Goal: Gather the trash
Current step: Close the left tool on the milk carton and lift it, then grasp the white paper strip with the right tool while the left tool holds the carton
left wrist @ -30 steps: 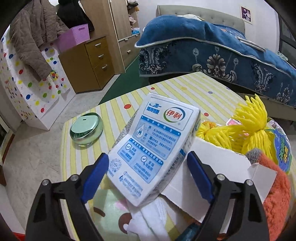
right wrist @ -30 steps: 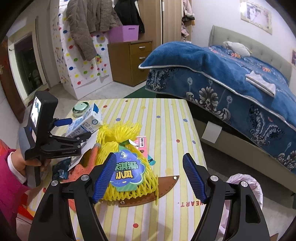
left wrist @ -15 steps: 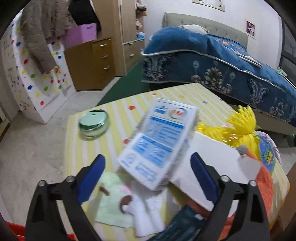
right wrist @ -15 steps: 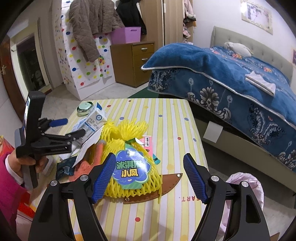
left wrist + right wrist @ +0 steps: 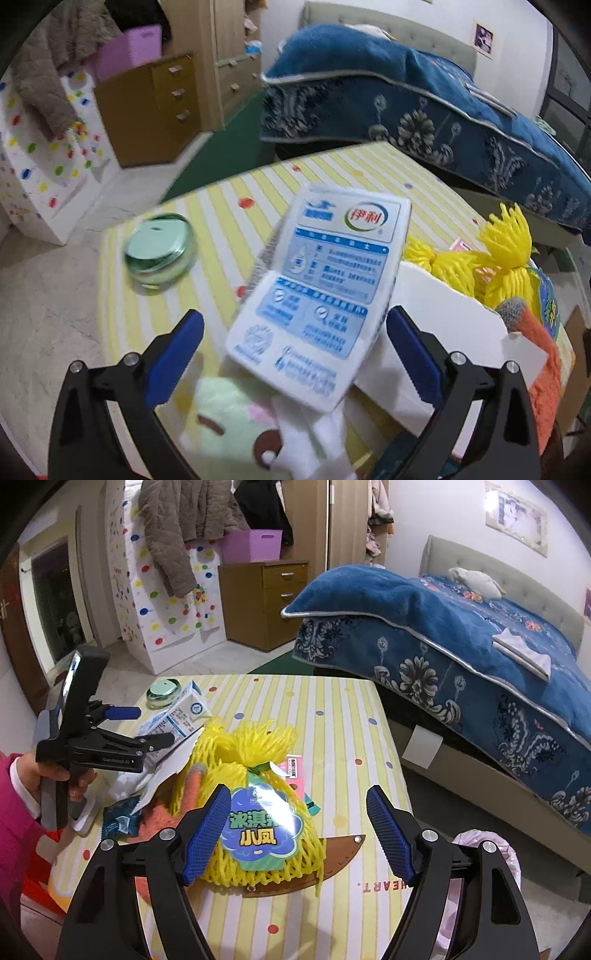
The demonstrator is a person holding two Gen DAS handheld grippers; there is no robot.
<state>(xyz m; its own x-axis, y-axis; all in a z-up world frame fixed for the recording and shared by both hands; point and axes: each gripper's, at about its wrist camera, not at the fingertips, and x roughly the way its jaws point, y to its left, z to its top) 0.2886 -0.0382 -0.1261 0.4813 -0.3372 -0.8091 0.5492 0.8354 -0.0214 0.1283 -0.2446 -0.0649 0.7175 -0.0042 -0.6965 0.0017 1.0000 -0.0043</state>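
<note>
A white and blue milk carton (image 5: 321,295) leans tilted on a pile of trash on the striped table (image 5: 332,720). My left gripper (image 5: 293,321) has its jaws opening on either side of the carton's lower end, and the blue pads stand clear of it. In the right wrist view the left gripper (image 5: 147,727) is held by a hand in a pink sleeve, beside the carton (image 5: 181,716). My right gripper (image 5: 298,797) hovers open over a yellow net bag (image 5: 243,738) with a blue label, holding nothing.
The pile holds a white cardboard sheet (image 5: 443,332), an orange glove (image 5: 543,369), tissues (image 5: 314,435) and a teal packet (image 5: 120,818). A round green tin (image 5: 159,251) sits at the table's far left. A pink-lined bin (image 5: 495,853) stands right of the table; a bed lies beyond.
The left gripper's jaws have spread wider, off the carton's sides, and the gripper has tilted and shifted a little. The carton stays leaning on the pile. The right gripper has not moved.
</note>
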